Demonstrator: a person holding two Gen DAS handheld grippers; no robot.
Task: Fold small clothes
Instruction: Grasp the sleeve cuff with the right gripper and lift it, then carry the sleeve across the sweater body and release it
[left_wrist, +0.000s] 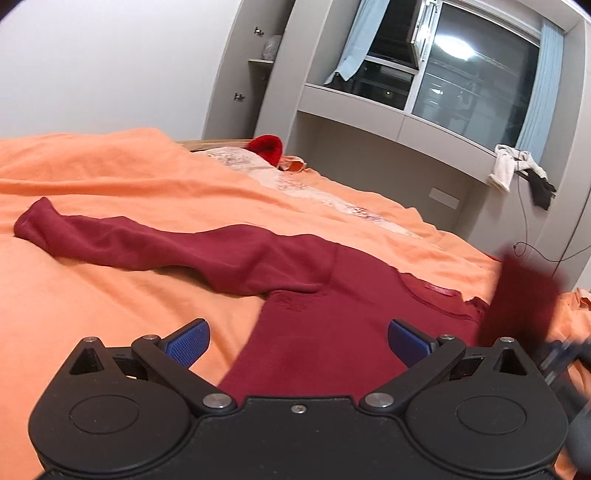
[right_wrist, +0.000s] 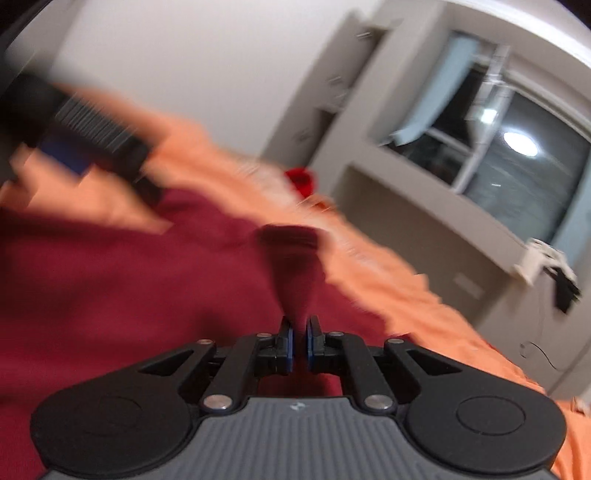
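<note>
A dark red long-sleeved top (left_wrist: 325, 306) lies spread on an orange bedsheet (left_wrist: 110, 177). One sleeve (left_wrist: 140, 247) stretches out to the left. My left gripper (left_wrist: 298, 341) is open and empty, low over the top's body. My right gripper (right_wrist: 299, 343) is shut on the other sleeve (right_wrist: 295, 266), which it holds lifted above the top (right_wrist: 110, 295). That lifted sleeve shows blurred at the right in the left wrist view (left_wrist: 521, 295). The left gripper shows blurred at the upper left in the right wrist view (right_wrist: 74, 147).
A bright red item (left_wrist: 267, 147) and a pale patterned cloth (left_wrist: 295, 184) lie at the far side of the bed. A grey window ledge (left_wrist: 406, 122) carries white and black cloths (left_wrist: 517, 170). A cable (left_wrist: 528, 236) hangs by the wall.
</note>
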